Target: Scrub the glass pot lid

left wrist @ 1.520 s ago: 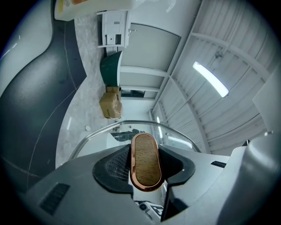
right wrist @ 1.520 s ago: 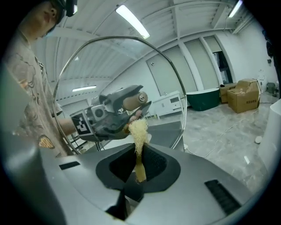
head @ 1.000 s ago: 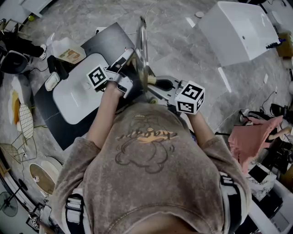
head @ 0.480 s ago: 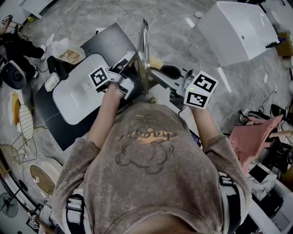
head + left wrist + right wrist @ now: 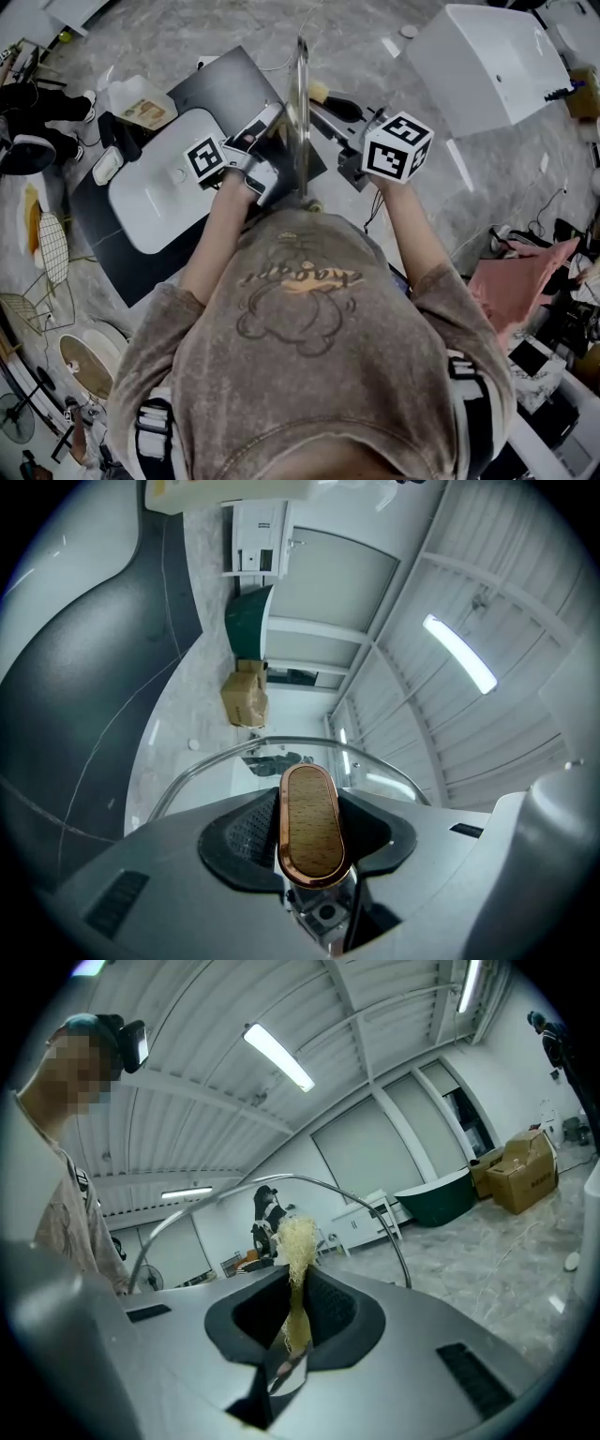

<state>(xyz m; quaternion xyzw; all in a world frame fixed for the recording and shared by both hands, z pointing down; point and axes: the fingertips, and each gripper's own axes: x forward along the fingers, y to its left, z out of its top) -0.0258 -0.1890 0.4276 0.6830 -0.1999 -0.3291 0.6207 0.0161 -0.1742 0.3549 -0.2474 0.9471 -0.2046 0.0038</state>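
Right claw (image 5: 328,101) has slid away from the person's chest since a second ago. It was down by the near edge of the lid (image 5: 300,112) and now it's up beside the far part. In its own view the right claw (image 5: 295,1307) is clamped on a stringy yellow scrubber (image 5: 297,1241), and the tuft pokes out past the pads. From the head view the scrubber (image 5: 319,91) sits right at the lid's right face; can't tell if it's actually pressing on the glass. The lid's rim (image 5: 323,1181) arcs just behind the tuft.

Left claw (image 5: 267,127) hasn't budged. Its own view shows the left claw (image 5: 311,841) pinched on the lid's wooden knob (image 5: 311,822), one pad on each side. The glass (image 5: 281,752) curves up behind the knob.

The lid stands on edge in mid-air, edge-on to the head camera, between the two claws.

Further out, a white basin (image 5: 155,192) lies on a dark mat (image 5: 225,80) to the left, under the left claw. A white box (image 5: 497,66) is on the grey floor (image 5: 375,56), well off to the right.
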